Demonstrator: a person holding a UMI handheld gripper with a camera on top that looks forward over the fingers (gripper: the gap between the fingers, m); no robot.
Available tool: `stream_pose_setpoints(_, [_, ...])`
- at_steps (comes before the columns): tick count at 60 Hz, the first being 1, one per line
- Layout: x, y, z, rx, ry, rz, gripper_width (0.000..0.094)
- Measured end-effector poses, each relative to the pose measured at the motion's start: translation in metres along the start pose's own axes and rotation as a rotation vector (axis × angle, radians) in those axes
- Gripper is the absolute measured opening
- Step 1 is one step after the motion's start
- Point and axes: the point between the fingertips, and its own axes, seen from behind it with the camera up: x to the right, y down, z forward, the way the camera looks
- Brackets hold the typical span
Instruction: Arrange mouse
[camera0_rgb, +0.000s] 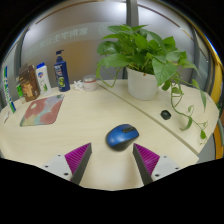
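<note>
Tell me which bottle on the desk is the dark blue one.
The tallest bottle, standing nearest the plant. The others, beside it toward the desk's end, are white or pale. The open gripper is near the mouse.

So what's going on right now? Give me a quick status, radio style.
Gripper open, holding nothing. Blue mouse on the table, just ahead of the fingers, untouched. Mouse pad lies off to the left. Path to the mouse looks clear.

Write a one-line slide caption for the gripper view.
Open gripper hovers just short of a blue mouse on the pale desk, with a mouse pad and potted plant beyond.
</note>
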Motion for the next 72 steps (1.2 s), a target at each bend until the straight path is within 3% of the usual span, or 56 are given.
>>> stream_pose_setpoints(7, [0.012,-0.005,0.029,-0.033,-0.002,0.052,0.0852])
stream_pose_setpoints(20, [0.003,-0.031,0.055,-0.010,-0.029,0.044,0.0832])
stream_pose_setpoints(27, [0.002,-0.038,0.067,-0.005,0.012,0.022,0.0695])
stream_pose_setpoints(32, [-0.004,-0.041,0.071,-0.002,0.013,0.019,0.0514])
stream_pose_setpoints(46, [0.001,-0.048,0.062,-0.013,0.121,0.010,0.0395])
stream_pose_setpoints(52, [0.001,-0.078,0.027,0.045,0.188,0.011,0.0379])
stream_pose_setpoints(59, [-0.019,-0.148,-0.031,0.183,0.224,0.037,0.0379])
stream_pose_setpoints(72, [-0.137,-0.272,-0.085,0.382,0.084,-0.026,0.0378])
